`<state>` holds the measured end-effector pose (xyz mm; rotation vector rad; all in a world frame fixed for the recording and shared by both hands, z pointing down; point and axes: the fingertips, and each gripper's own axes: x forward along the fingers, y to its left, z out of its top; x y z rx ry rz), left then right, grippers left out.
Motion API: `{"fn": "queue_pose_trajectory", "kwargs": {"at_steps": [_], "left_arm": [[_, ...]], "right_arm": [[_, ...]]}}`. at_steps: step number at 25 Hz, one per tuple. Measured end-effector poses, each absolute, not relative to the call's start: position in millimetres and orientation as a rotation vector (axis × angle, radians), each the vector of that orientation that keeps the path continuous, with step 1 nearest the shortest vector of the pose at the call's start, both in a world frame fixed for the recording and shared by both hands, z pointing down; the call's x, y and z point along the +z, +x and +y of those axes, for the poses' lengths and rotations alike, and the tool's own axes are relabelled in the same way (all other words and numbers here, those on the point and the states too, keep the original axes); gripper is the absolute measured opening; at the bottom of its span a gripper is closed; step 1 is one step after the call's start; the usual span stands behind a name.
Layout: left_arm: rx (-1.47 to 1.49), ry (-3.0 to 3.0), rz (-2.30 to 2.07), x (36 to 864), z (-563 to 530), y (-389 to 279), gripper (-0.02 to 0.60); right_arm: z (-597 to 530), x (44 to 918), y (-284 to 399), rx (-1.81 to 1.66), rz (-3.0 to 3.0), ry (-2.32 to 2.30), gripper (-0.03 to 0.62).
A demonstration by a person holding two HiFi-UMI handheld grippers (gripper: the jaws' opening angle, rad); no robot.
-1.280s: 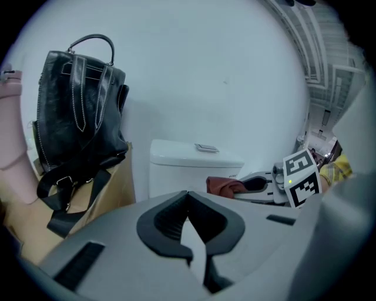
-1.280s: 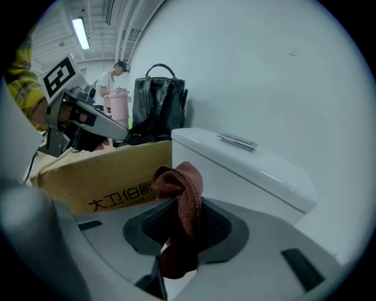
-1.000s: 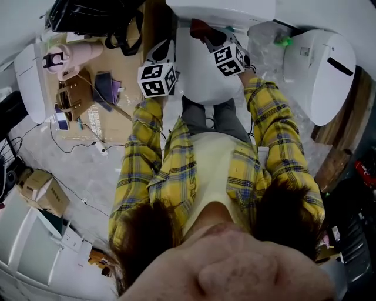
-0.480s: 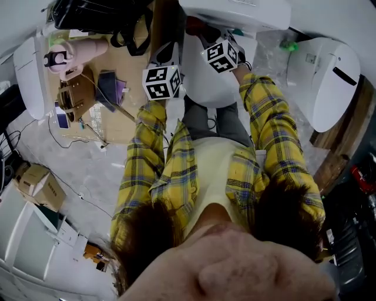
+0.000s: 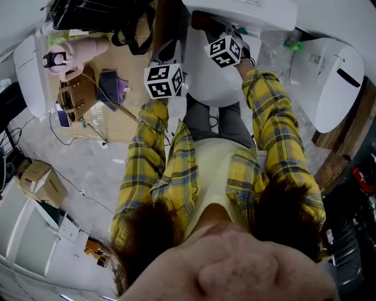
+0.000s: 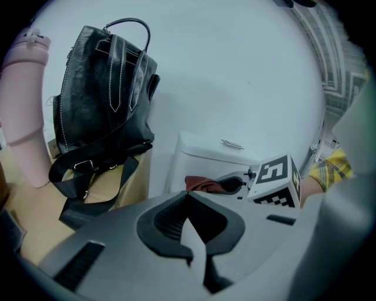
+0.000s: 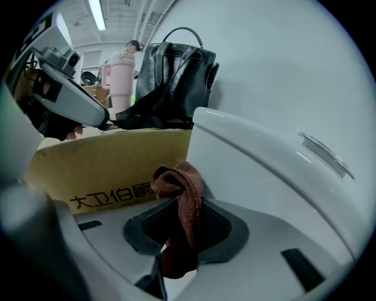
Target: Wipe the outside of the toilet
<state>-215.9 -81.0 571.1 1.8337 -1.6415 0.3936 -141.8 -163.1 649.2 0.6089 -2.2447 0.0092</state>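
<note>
The white toilet (image 5: 212, 76) stands at the top centre of the head view, its tank (image 5: 247, 10) at the far edge. My right gripper (image 5: 205, 26) reaches to the tank's left side, shut on a brown cloth (image 5: 198, 22). In the right gripper view the cloth (image 7: 183, 194) bunches between the jaws of that gripper (image 7: 181, 218), right beside the tank (image 7: 264, 170). My left gripper (image 5: 167, 56) hovers left of the bowl. Its jaws (image 6: 189, 206) meet with nothing between them. The cloth (image 6: 202, 184) and the tank (image 6: 205, 157) show ahead of it.
A cardboard box (image 5: 126, 117) left of the toilet carries a black backpack (image 5: 94, 17), a pink tumbler (image 5: 76, 56) and a brown bag (image 5: 73, 97). Another white toilet (image 5: 329, 70) stands at the right. A small carton (image 5: 41, 185) and cables lie on the floor.
The right gripper with the cloth has shifted slightly toward the tank. The left gripper has hardly moved.
</note>
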Motion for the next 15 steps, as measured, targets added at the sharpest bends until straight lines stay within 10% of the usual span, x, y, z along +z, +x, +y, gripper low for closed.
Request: {"fn": "queue_pose_trajectory", "kwargs": {"at_steps": [15], "left_arm": [[0.421,1.867,-1.607,574.0,-86.3,-193.0,0.008]], "right_arm": [[-174.6,648.2,-79.2,0.044,-2.199,0.724,0.117]]}}
